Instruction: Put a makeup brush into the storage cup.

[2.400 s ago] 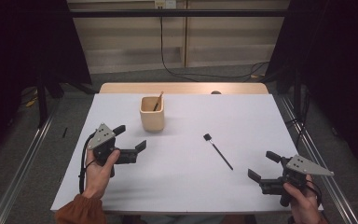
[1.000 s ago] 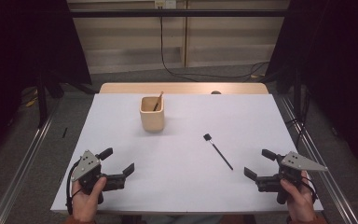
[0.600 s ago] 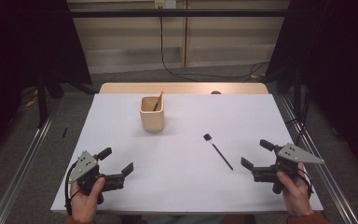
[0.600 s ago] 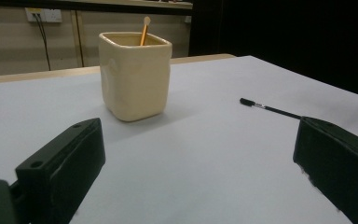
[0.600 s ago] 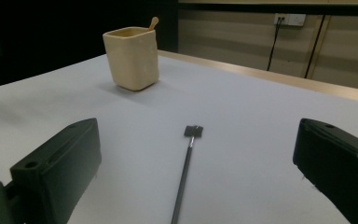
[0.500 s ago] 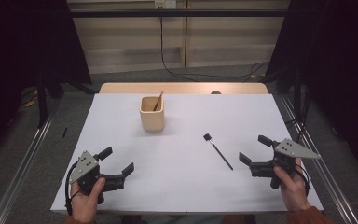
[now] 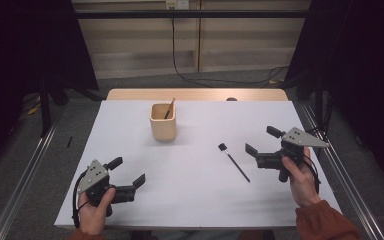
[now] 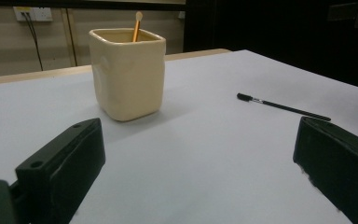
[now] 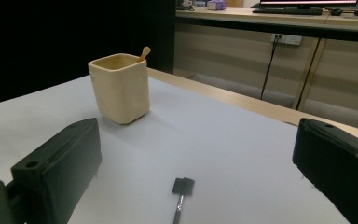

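High view: the right gripper (image 7: 261, 145), jaws spread wide and empty, hovers just beside the black brush (image 7: 233, 161), which lies flat on the white table (image 7: 190, 175) with its head pointing toward the far edge; in the right gripper view the brush head (image 9: 182, 185) sits between the two open jaws, untouched. The left gripper (image 7: 129, 172), likewise wide and holding nothing, rests at the near left corner, well apart from the brush. A cream square cup (image 7: 163, 121) with a wooden stick (image 7: 169, 108) leaning inside stands upright toward the far side of the table.
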The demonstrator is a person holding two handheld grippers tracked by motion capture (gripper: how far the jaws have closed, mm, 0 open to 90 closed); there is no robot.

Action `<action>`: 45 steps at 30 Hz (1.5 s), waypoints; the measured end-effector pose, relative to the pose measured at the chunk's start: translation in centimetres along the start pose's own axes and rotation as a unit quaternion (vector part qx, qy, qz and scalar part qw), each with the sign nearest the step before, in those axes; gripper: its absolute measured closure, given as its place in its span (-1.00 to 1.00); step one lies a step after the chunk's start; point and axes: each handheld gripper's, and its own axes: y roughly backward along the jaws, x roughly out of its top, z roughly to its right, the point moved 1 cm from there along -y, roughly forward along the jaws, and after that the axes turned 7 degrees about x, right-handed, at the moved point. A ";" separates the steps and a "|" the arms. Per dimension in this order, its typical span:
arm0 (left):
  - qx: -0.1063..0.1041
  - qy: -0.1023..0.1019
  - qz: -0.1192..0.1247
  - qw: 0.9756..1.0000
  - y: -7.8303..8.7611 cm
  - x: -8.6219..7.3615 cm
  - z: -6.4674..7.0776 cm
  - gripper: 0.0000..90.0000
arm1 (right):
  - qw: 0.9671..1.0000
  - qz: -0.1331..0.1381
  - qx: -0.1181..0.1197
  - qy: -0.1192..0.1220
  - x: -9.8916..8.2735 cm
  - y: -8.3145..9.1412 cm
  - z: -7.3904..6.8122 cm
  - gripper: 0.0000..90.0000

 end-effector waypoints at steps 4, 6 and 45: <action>0.002 0.000 0.000 1.000 0.1 0.0 -0.1 -0.95 | 1.000 -0.002 -0.016 0.020 0.9 -1.2 0.7 -0.98; -0.001 0.000 0.001 1.000 0.1 0.0 -0.1 -0.95 | 1.000 -0.001 -0.017 0.019 1.3 -1.6 1.0 -0.98; -0.005 0.006 -0.006 1.000 0.5 0.0 -1.1 -0.95 | 0.953 -0.289 0.090 -0.029 3.3 -7.1 2.9 -0.86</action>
